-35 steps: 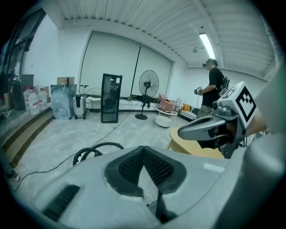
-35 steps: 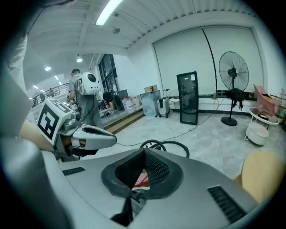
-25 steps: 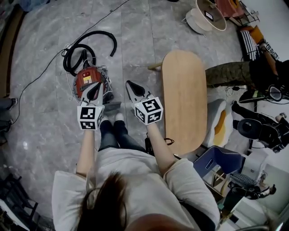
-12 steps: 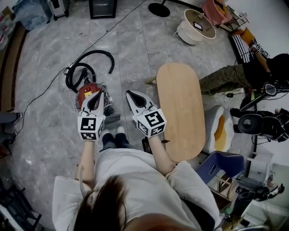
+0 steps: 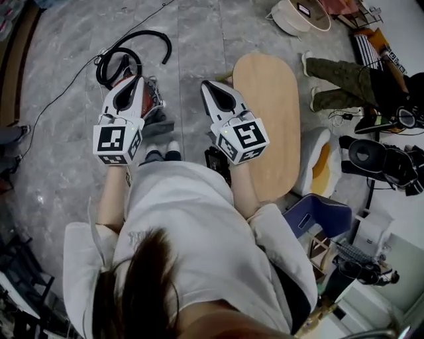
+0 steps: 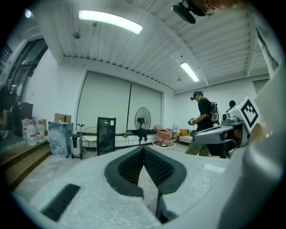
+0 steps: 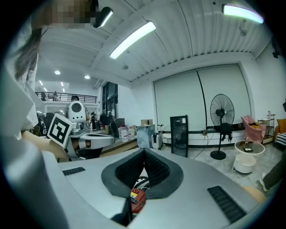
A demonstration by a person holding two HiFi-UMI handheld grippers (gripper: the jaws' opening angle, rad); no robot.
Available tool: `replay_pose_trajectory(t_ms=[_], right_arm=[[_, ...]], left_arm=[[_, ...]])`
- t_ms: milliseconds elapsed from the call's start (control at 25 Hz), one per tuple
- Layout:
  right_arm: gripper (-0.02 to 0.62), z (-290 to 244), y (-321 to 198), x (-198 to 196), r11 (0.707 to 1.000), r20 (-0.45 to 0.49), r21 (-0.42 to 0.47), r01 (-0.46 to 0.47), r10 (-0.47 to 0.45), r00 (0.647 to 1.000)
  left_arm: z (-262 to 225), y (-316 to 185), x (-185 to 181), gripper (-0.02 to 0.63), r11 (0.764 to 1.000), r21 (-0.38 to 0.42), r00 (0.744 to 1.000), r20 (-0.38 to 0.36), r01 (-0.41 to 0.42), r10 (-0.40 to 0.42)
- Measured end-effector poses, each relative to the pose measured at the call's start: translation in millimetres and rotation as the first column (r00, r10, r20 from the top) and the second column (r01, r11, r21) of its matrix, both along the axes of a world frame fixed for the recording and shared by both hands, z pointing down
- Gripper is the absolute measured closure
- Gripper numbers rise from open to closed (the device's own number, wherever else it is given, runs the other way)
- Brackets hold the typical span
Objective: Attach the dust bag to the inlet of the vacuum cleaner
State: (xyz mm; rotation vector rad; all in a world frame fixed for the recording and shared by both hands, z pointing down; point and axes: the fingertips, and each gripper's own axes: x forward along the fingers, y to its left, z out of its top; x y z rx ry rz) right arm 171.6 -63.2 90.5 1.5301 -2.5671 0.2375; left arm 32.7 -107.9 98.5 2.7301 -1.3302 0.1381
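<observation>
The red vacuum cleaner [image 5: 152, 96] sits on the grey floor with its black hose [image 5: 128, 55] coiled behind it; my left gripper [image 5: 137, 80] hangs high above it and hides most of it. My right gripper [image 5: 206, 85] is held at the same height, to the right, over the floor. Both are shut with nothing between the jaws. In the left gripper view the jaws [image 6: 144, 148] point out level across the room. Under the shut jaws [image 7: 144, 150] in the right gripper view a bit of the red vacuum [image 7: 137, 199] shows. A grey flat piece [image 5: 161, 126] lies beside the vacuum; I cannot tell whether it is the dust bag.
An oval wooden table [image 5: 268, 119] stands right of the right gripper. A person's legs [image 5: 339, 74] stretch out beyond it. A round white basket [image 5: 298, 16] is at the back, a blue chair [image 5: 318, 222] and camera gear at the right. A standing fan [image 7: 222, 112] is far off.
Both grippers have risen well above the floor and vacuum, staying shut and empty. The head view has come up with them, so the vacuum now lies farther below.
</observation>
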Motion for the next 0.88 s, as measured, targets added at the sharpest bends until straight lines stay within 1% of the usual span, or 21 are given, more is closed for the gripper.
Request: replay_pose_trajectory(t_ms=[160, 360, 520, 720, 880], right_arm=[[0.594, -5.2, 5.4, 8.8, 1.0, 0.008, 0.001, 0.006, -0.006, 1.0], [0.594, -6.7, 28.7, 4.8, 0.999, 0.011, 0.005, 0.048, -0.048, 0.999], [0.594, -7.2, 38.1, 5.8, 0.998, 0.025, 0.007, 0.059, -0.06, 0.998], [0.594, -4.4, 47.4, 6.1, 0.998, 0.04, 0.01, 0.066, -0.066, 0.997], [0.594, -0.2, 56.3, 10.2, 0.998, 0.043, 0.003, 0.068, -0.068, 0.997]], left_arm=[[-12.0, 9.5, 0.1, 0.589, 1.0, 0.021, 1.0, -0.001, 0.013, -0.013], [-19.1, 35.4, -4.3, 0.589, 0.999, 0.034, 1.0, 0.002, 0.03, -0.03], [-24.9, 47.6, -9.3, 0.589, 0.998, 0.047, 0.999, 0.003, 0.045, -0.045], [-21.6, 63.1, -13.0, 0.589, 0.997, 0.065, 0.998, 0.038, 0.048, -0.05], [-16.0, 74.8, -10.1, 0.589, 0.997, 0.063, 0.997, 0.055, 0.053, -0.057]])
